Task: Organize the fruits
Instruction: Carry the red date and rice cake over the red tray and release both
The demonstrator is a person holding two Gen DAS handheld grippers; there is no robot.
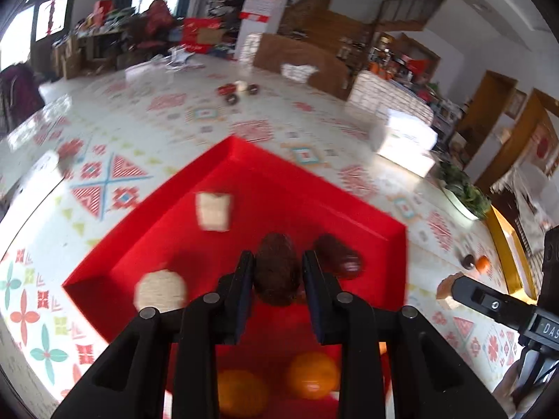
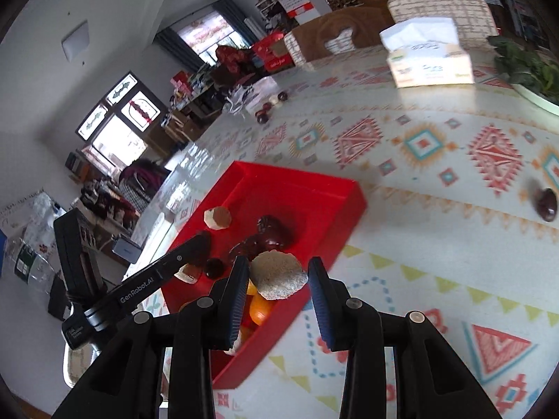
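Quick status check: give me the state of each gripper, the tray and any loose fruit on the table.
left gripper: shut on a dark brown fruit, over the tray.
right gripper: shut on a pale cut piece, at the tray's near edge.
red tray: on the table, partly filled with oranges, dark fruits and pale pieces.
dark fruit: loose on the tablecloth, outside the tray.

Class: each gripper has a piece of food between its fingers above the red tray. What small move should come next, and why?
Probably lower and release over the red tray. The left gripper pinches a dark date, the right gripper a pale sandy chunk; similar pieces already lie in the tray.
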